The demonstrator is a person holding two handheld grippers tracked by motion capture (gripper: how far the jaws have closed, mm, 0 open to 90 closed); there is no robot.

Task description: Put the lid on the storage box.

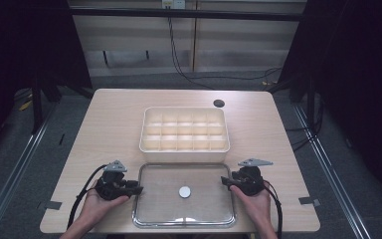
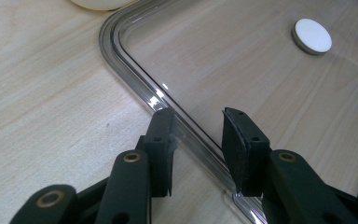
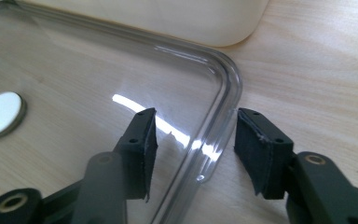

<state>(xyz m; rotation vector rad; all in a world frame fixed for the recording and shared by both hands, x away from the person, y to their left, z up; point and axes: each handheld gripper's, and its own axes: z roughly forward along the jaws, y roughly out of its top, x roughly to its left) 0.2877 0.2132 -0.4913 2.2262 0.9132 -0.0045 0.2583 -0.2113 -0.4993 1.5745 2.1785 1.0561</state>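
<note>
Both hands are holding hand-held grippers: left hand-held gripper (image 1: 138, 189) and right hand-held gripper (image 1: 224, 180), jaws parted, empty, straddling opposite rims of the clear rectangular glass tray (image 1: 151, 219) on the pale wooden desk (image 1: 114, 124).

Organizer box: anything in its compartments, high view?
No, every compartment of the organizer box looks bare; the white disc sits on the clear lid instead.

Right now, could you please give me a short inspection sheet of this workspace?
Surface: light wooden table, dark round hole near far edge.
Job's things: clear lid flat, white disc at its centre; cream divided box behind, compartments look empty.
Clutter: nothing seen.
Grippers: left gripper and right gripper open, each straddling a lid rim.
Cables: one trails from each gripper; black cables on far floor.
Surroundings: grey floor, dark curtains.
</note>
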